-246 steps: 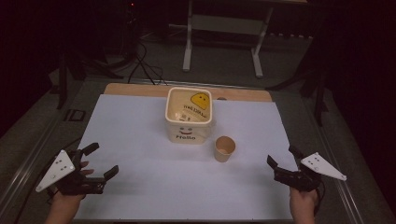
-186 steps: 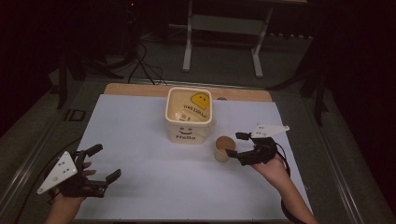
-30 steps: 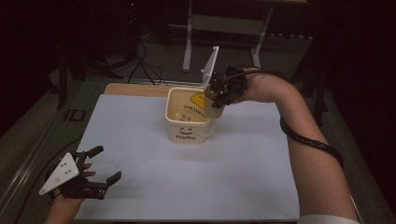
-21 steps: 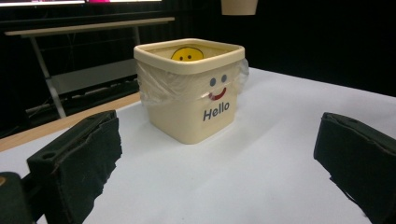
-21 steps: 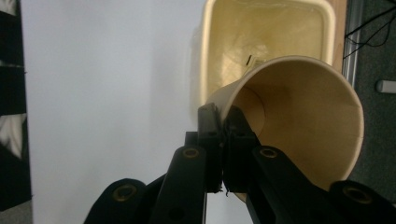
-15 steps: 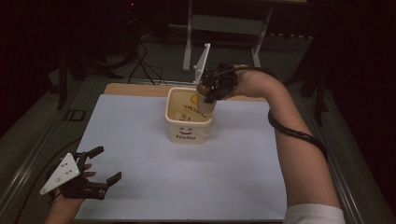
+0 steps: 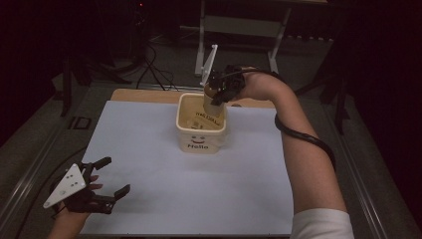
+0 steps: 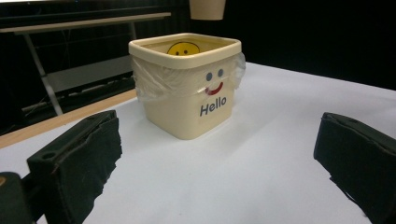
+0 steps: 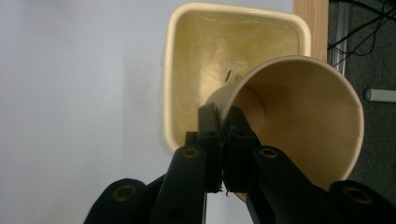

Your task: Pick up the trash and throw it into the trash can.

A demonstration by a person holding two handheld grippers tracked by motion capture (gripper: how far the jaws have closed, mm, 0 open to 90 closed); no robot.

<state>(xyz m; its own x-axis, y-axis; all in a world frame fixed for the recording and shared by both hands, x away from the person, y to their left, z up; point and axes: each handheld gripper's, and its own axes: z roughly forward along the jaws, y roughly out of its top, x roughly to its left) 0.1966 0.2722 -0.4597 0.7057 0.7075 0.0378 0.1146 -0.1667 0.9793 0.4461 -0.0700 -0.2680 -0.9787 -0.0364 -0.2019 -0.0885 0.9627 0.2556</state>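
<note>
A cream square bin (image 7: 201,136) marked "Hello" stands at the back middle of the white table sheet; it appears as bin (image 8: 187,86) and from above as bin (image 9: 233,56). My right gripper (image 7: 219,92) hangs over the bin's open top, shut on the rim of a brown paper cup (image 7: 213,102). In the right gripper view the jaws pinch the cup's wall, the paper cup (image 9: 303,121) mouth facing the camera. The cup's bottom (image 8: 207,8) hangs above the bin. My left gripper (image 7: 107,177) rests open at the table's front left, nothing between its pads (image 8: 79,163).
The white sheet (image 7: 164,199) covers most of the table, with a wooden strip (image 7: 144,95) along the far edge. Cables and a metal stand (image 7: 239,30) lie on the dark floor beyond. A clear plastic liner (image 8: 154,81) is folded over the bin's rim.
My right gripper has carried the cup leftward and down, from the bin's far right corner to over its opening. The left gripper has stayed where it was.
</note>
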